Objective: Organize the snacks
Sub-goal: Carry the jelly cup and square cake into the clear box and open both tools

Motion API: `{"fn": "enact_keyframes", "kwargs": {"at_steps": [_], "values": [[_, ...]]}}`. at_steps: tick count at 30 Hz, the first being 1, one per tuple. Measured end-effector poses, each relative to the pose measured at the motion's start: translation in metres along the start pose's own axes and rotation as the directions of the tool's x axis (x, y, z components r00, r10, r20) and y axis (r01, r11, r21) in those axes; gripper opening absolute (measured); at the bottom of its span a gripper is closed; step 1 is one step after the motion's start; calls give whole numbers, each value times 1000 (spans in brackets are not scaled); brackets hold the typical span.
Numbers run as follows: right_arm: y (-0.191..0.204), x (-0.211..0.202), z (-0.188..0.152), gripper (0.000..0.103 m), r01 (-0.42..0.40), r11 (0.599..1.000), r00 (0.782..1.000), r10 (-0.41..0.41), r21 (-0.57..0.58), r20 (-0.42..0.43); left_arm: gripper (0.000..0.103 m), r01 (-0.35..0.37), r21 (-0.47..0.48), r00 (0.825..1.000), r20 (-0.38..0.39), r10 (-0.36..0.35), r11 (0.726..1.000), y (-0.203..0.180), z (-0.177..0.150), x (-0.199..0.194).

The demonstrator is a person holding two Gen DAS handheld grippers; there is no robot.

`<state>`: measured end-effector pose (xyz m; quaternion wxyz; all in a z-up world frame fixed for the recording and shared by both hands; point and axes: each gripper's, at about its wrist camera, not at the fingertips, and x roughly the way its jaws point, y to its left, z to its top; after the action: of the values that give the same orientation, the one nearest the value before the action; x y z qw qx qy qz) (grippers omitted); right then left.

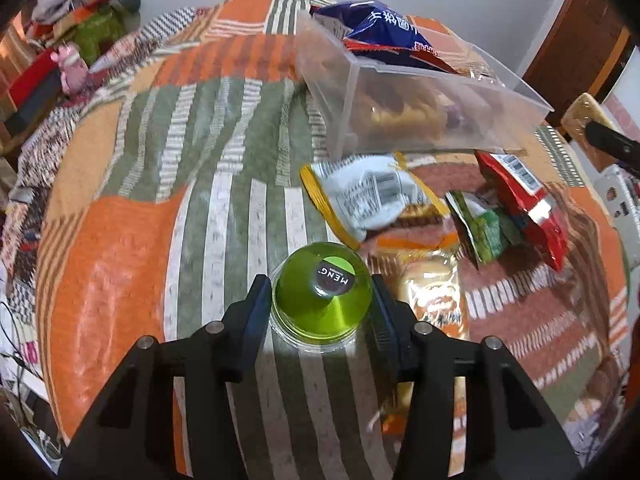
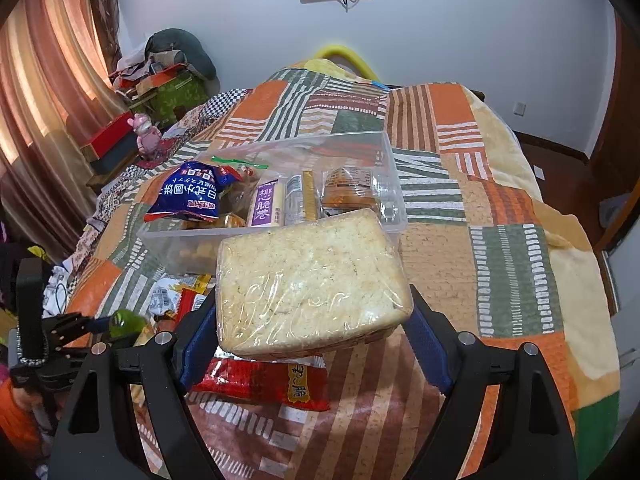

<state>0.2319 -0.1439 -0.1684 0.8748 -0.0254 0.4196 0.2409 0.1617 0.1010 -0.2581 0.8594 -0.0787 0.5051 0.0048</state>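
The left gripper (image 1: 322, 300) is clenched on a round, glossy green jelly cup (image 1: 321, 304) just above the striped blanket (image 1: 120, 240). The right gripper (image 2: 312, 320) grasps a flat cracker block (image 2: 312, 280) in crinkled film, before the near rim of the clear plastic box (image 2: 394, 184)

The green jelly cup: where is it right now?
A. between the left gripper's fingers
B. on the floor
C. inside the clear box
A: the green jelly cup sits between the left gripper fingers, apart from the clear box.
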Motion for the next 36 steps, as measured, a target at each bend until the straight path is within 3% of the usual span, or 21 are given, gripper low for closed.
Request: {"fn": "enact_keyframes", "kwargs": {"at_steps": [9,18,27,36], "values": [[-4,-3,7,81,12,1000,1000,-12,7,24,48,6,-29,997,73,-4,1000,0,21,-29],[-4,6,33,81,13,1000,998,-13,2,67,48,49,46,974,218,-58,998,-26,78,-67],[-7,41,51,81,26,1000,999,-26,-2,34,48,120,112,962,234,-143,986,-75,130,-47],[-13,60,58,81,13,1000,1000,-13,-19,3,49,133,136,964,214,-160,982,-96,152,-15]]}}
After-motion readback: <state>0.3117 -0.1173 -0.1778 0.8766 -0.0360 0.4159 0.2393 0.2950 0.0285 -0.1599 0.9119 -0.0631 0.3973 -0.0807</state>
